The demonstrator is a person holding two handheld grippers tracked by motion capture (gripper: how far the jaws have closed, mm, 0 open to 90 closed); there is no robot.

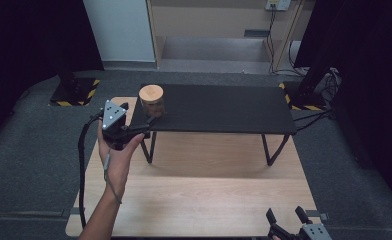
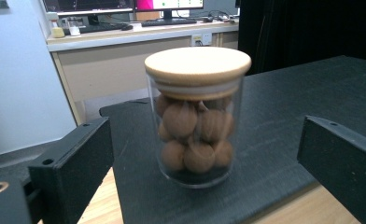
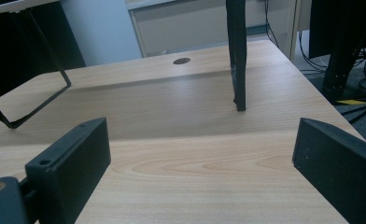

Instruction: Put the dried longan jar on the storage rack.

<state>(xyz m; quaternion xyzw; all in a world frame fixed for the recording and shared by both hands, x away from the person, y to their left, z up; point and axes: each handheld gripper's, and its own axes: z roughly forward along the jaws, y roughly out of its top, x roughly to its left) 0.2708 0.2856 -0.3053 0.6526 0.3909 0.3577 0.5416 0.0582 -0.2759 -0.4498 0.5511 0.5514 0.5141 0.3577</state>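
Overhead, the left gripper (image 1: pixel 145 126) is hovering at the near left corner of the black raised surface (image 1: pixel 224 107), just beside the glass jar (image 1: pixel 151 101) standing there, while the right gripper (image 1: pixel 286 216) is waiting low at the wooden surface's (image 1: pixel 209 195) near edge. In the left gripper view, the fingers (image 2: pixel 73 163) are standing wide apart, the jar (image 2: pixel 196 116) of brown balls sitting upright between and beyond them, untouched. In the right gripper view, its fingers (image 3: pixel 69 161) are spread apart over bare wood (image 3: pixel 195 163).

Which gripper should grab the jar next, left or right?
Left. The left gripper is already at the black shelf's edge, jaws open and lined up on the jar. The right gripper sits low at the wooden table's near edge, far from it.
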